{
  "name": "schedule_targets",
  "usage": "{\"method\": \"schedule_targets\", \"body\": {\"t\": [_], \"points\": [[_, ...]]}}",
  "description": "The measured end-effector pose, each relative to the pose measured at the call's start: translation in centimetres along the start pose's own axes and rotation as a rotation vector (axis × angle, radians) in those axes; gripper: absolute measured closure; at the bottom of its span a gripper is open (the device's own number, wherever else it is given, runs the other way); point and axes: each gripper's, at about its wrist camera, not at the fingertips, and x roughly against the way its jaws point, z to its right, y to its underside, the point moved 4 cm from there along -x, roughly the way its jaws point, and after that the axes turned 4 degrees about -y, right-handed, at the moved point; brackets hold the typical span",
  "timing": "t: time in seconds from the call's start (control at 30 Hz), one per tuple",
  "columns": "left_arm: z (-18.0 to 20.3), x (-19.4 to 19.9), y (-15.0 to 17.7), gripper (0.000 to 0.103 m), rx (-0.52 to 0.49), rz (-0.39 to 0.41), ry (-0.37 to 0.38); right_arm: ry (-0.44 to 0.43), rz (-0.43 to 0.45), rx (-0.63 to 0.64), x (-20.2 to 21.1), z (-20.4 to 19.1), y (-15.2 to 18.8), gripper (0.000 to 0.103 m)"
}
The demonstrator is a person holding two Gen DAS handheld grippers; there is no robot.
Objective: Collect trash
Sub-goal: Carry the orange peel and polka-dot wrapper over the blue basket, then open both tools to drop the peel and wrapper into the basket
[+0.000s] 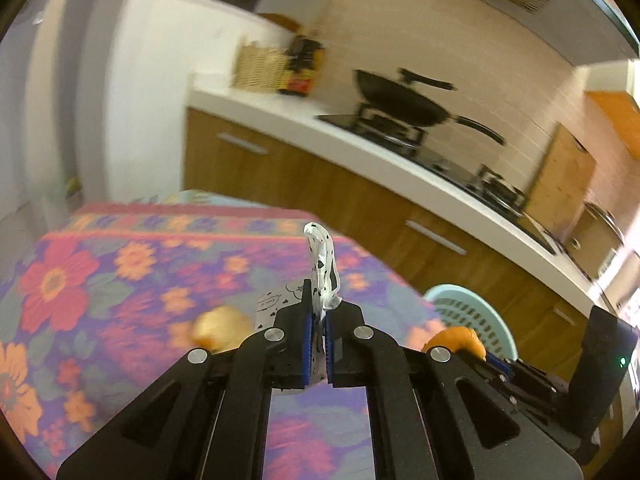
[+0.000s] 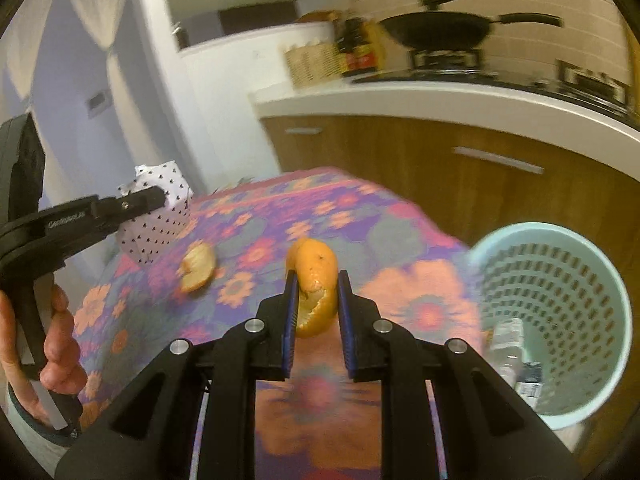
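My left gripper [image 1: 318,312] is shut on a white paper scrap with black dots [image 1: 323,272], held above the flowered tablecloth [image 1: 120,280]. In the right wrist view the left gripper [image 2: 156,198] shows at the left with the same dotted paper [image 2: 160,216]. My right gripper [image 2: 316,292] is shut on an orange peel [image 2: 314,280], lifted above the table. It also shows in the left wrist view with the peel [image 1: 460,340]. A second orange peel [image 2: 197,266] lies on the cloth; it also shows in the left wrist view [image 1: 220,326].
A pale blue perforated bin [image 2: 560,300] stands beside the table at the right, with some packaging inside; its rim shows in the left wrist view [image 1: 472,304]. Behind is a kitchen counter [image 2: 440,96] with a wok [image 2: 440,30], bottles and a woven basket [image 2: 312,64].
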Motion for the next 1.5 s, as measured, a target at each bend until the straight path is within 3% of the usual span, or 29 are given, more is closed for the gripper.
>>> {"method": "schedule_targets", "body": {"t": [0.27,0.57,0.9,1.5], "points": [[10.4,-4.1,0.5,0.1,-0.136,-0.048,0.11,0.14,0.076,-0.121,4.9,9.4,-0.1,0.087],[20.1,-10.5,3.5,0.1,-0.244,-0.171,0.209,0.24,0.049,-0.27,6.0,17.9,2.0,0.087],[23.7,-15.2,6.8,0.1,-0.275,-0.274,0.234,0.256,0.003,-0.333,4.6,21.4,4.0,0.087],[25.0,-15.9,7.9,0.098,-0.306,-0.294,0.247,0.296,-0.039,-0.354,3.5,22.0,3.9,0.087]]}}
